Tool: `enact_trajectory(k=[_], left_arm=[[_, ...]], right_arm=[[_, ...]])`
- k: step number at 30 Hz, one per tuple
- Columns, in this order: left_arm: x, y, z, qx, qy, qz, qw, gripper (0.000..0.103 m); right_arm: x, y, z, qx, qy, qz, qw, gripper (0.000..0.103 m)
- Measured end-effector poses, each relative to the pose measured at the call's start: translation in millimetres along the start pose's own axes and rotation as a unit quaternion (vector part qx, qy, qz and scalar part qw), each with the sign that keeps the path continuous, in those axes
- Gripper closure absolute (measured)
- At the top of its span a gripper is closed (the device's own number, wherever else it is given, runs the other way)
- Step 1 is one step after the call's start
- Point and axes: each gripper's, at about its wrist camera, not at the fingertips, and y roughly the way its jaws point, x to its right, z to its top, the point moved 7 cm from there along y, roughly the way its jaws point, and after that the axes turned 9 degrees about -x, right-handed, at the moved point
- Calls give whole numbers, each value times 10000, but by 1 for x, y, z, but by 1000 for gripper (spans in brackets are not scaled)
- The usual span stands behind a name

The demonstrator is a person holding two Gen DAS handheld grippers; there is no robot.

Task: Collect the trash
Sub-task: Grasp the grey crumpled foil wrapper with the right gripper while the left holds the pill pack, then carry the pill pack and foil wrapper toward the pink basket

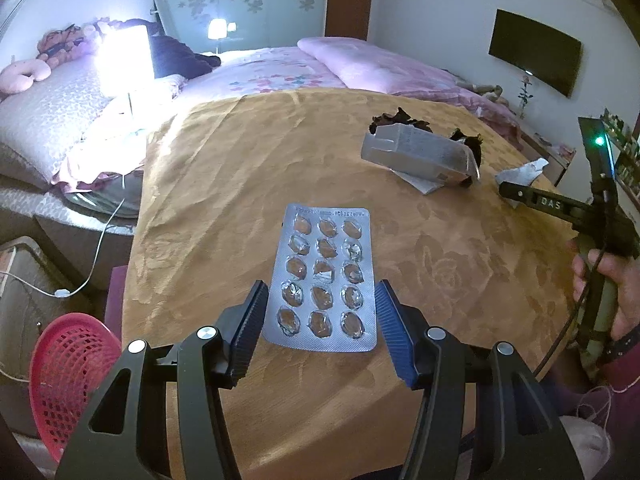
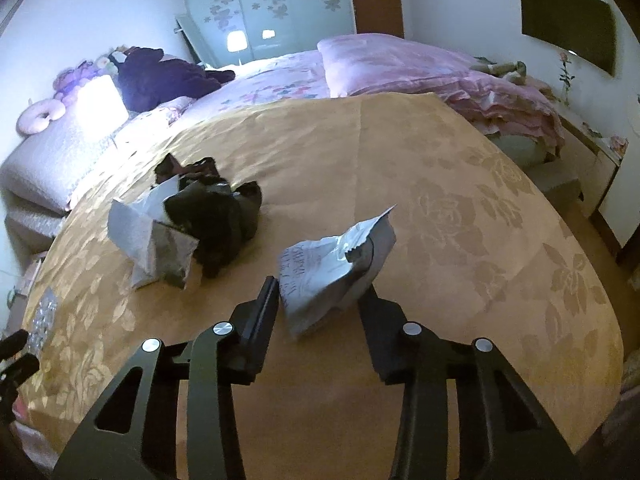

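While straddling the blister pack (image 1: 325, 280), left gripper (image 1: 322, 328) wide open.
Right gripper (image 2: 320, 300) open too, flanking torn wrapper (image 2: 334, 264) on table (image 2: 460, 240).

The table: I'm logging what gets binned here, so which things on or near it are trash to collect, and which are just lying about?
Trash to collect:
blister pack
crumpled wrapper
grey carton
black bag

Just lying about:
red basket
bedside lamp
wall TV
neck pillow
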Motion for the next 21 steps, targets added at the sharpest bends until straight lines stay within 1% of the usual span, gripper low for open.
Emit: enact_trajectory(k=[5,12,21], left_arm=[[-6,-3,-2,21,-36,47,10000,50],[-16,-11,-8,28,-92,128,9999,50],[-33,-26,-20,74,-233,233,9994,50]], right_arm=[[-11,-15,-16,63,-101,115,9999,64],[-32,-25,-38,-11,-220,397,9990,64],[-76,-39,-55,-47,-601,777,9952,64]])
